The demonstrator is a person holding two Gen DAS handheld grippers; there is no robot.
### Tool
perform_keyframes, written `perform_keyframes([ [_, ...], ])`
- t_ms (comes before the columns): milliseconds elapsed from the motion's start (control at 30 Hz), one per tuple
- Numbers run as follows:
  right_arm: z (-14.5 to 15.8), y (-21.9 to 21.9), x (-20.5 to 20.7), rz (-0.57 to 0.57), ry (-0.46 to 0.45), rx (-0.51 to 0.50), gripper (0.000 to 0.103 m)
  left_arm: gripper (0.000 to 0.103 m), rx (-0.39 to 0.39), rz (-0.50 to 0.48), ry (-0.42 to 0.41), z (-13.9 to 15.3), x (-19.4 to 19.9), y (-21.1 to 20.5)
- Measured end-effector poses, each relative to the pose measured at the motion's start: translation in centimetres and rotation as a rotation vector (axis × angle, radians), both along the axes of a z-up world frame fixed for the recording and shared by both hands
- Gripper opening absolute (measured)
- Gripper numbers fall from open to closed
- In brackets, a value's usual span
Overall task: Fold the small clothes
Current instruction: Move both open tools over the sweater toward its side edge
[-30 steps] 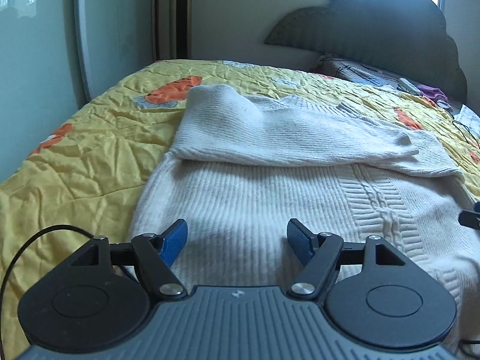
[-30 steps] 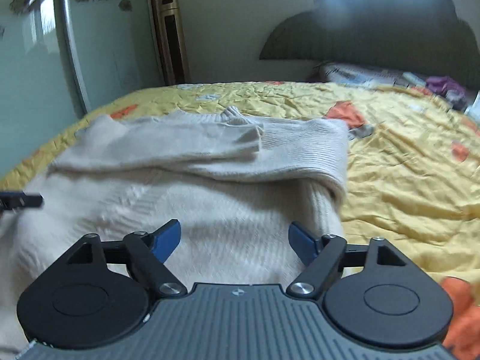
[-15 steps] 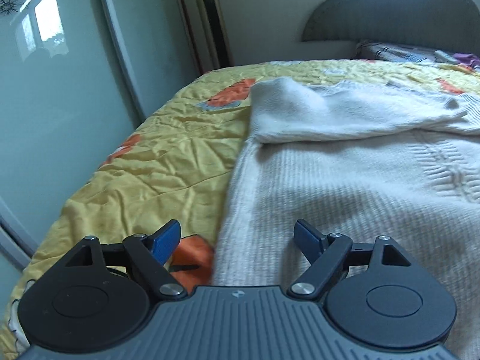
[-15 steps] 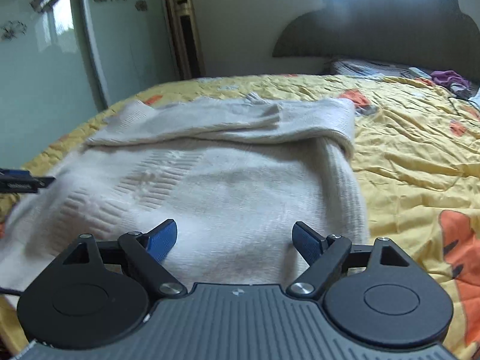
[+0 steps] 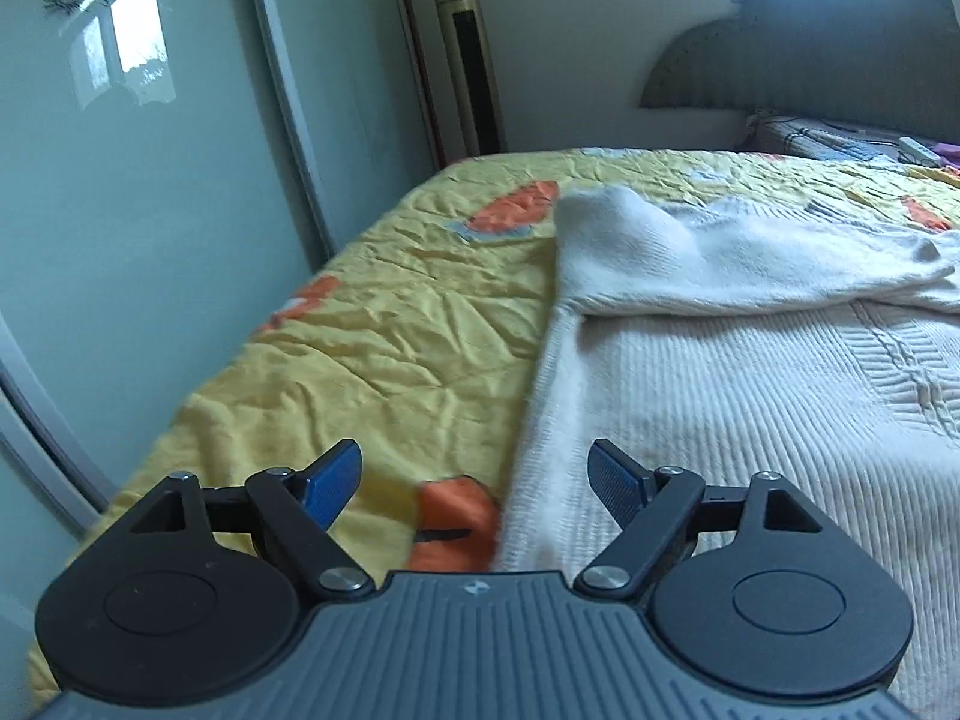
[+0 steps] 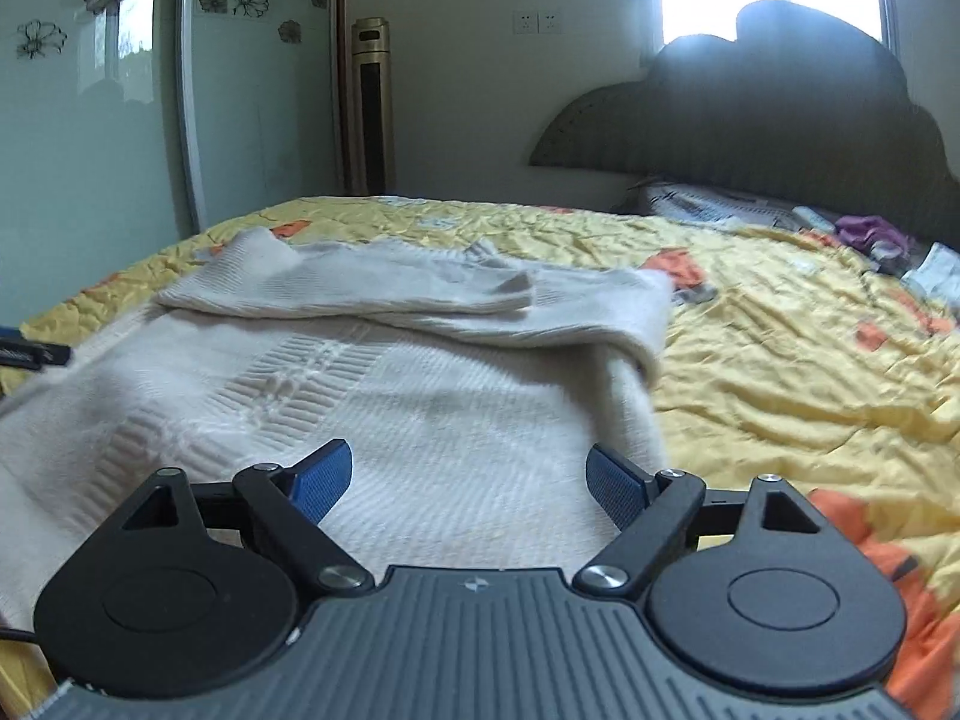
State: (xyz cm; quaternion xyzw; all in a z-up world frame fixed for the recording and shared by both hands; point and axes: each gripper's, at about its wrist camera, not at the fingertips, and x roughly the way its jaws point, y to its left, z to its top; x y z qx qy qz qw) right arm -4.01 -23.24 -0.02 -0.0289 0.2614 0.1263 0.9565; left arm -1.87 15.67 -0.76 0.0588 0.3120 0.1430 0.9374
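Observation:
A cream knit sweater (image 5: pixel 750 396) lies flat on the yellow bedspread (image 5: pixel 390 330), both sleeves folded across its upper part. It also shows in the right wrist view (image 6: pixel 360 396). My left gripper (image 5: pixel 477 483) is open and empty, low over the sweater's near left edge, straddling the hem and the bedspread. My right gripper (image 6: pixel 468 480) is open and empty, low over the sweater's near right part. The tip of the left gripper (image 6: pixel 33 354) shows at the left edge of the right wrist view.
A glass wardrobe door (image 5: pixel 150 180) runs along the bed's left side. A tall fan heater (image 5: pixel 468 60) stands in the corner. A dark headboard (image 6: pixel 780 120) and pillows with small items (image 6: pixel 870 234) lie at the far end.
Both grippers have drawn back toward the sweater's near hem and spread apart, the left to its left edge, the right to its right side. Both stay open.

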Motion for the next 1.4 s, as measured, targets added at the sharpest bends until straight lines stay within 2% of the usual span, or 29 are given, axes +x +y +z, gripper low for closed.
perform_keyframes([
  [100, 0.3, -1.1, -0.2, -0.027, 0.009, -0.037, 0.089, 0.083, 0.023, 0.008, 0.0, 0.6, -0.7, 0.5],
  [267, -1.9, -1.8, 0.1, -0.043, 0.071, 0.019, 0.089, 0.083, 0.07, -0.033, 0.092, -2.4, -0.1, -0.8],
  [367, -3.1, -1.6, 0.0, -0.045, 0.105, 0.034, 0.089, 0.083, 0.077, -0.057, 0.092, -2.9, -0.6, -1.4],
  [467, -3.2, -1.4, -0.8, -0.029, 0.11, 0.036, 0.089, 0.083, 0.039, -0.092, 0.101, -2.6, -1.7, -1.4],
  [600, -3.1, -1.4, -2.0, -0.025, 0.117, -0.01, 0.089, 0.083, -0.026, -0.089, 0.115, -2.5, -3.2, -0.4],
  [800, -3.3, -1.9, -3.9, -0.013, 0.126, 0.007, 0.091, 0.083, -0.113, -0.084, 0.118, -2.7, -5.1, 0.5],
  [1000, -3.2, -1.6, -4.7, -0.001, 0.133, -0.004, 0.095, 0.083, -0.081, -0.081, 0.118, -2.5, -5.7, -0.3],
  [1167, -2.7, -1.5, -5.3, 0.004, 0.123, -0.006, 0.094, 0.083, -0.057, -0.092, 0.121, -2.5, -6.0, -0.9],
  [1400, -2.3, -3.5, -6.0, -0.047, 0.104, 0.06, 0.095, 0.084, -0.074, -0.089, 0.122, -2.6, -6.1, -0.5],
])
